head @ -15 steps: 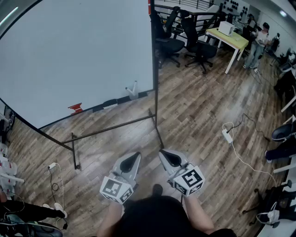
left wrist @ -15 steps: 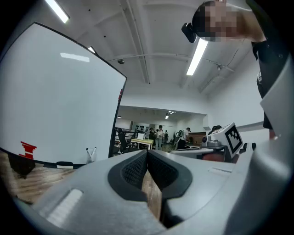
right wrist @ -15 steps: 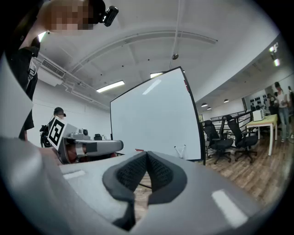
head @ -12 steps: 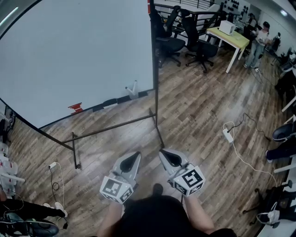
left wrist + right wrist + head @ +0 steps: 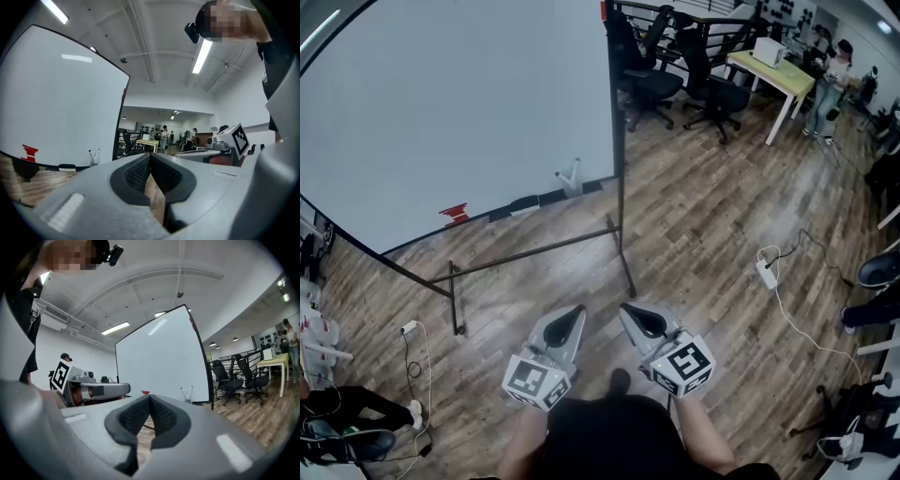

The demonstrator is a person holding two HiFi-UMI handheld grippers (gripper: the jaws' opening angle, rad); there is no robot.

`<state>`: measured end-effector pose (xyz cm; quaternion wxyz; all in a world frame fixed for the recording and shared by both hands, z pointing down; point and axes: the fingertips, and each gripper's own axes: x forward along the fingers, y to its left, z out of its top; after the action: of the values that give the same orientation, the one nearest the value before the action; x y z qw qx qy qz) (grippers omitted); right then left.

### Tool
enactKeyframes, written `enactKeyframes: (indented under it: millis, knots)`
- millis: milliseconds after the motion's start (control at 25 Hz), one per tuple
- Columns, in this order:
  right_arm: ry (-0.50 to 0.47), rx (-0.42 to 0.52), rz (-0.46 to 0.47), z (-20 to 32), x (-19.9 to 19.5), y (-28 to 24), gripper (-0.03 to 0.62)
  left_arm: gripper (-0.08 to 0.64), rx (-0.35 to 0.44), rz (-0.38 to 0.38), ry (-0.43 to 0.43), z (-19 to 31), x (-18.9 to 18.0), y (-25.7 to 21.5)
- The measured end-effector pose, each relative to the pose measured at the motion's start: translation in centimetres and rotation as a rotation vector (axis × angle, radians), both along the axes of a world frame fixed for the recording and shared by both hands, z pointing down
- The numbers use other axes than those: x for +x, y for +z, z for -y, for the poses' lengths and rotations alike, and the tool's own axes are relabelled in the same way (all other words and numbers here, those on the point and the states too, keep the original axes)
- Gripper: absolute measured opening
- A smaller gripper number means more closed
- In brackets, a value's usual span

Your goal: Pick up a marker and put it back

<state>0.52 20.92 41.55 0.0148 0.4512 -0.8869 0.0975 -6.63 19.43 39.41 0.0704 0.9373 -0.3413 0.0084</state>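
Low in the frame, the grey left gripper (image 5: 575, 314) and right gripper (image 5: 628, 311) stay closed and empty. The view shifts only slightly, so the white markers (image 5: 569, 178) on the large white whiteboard (image 5: 459, 112) await pickup.

— What fills the left side?
— A big whiteboard (image 5: 459, 112) on a dark metal stand (image 5: 617, 141). Its face is bare apart from a small red mark (image 5: 453, 215) low down near the bottom edge.
— And underneath?
— Wood-plank floor (image 5: 703, 206). A white power strip (image 5: 766, 274) lies on it over to the right, well apart from the stand.
— What's past the board?
— Two black office chairs (image 5: 649, 86) side by side. Next to them is a yellow-topped bench (image 5: 787, 80) on white legs, with a white box (image 5: 768, 52) on it. A person (image 5: 825, 89) stands just beside the bench.
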Motion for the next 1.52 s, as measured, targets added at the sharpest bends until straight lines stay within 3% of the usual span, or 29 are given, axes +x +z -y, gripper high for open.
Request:
enactKeyframes:
  millis: [640,1520]
  knots:
    - [0.012,-0.061,0.033,4.2,0.0,1.3,0.003,0.009,-0.049,0.027,-0.03,3.9,-1.3,2.2]
    - [0.11,-0.065,-0.065,23.1,-2.5,0.1,0.003,0.011,-0.031,-0.032,0.059,23.9,-2.7,2.7]
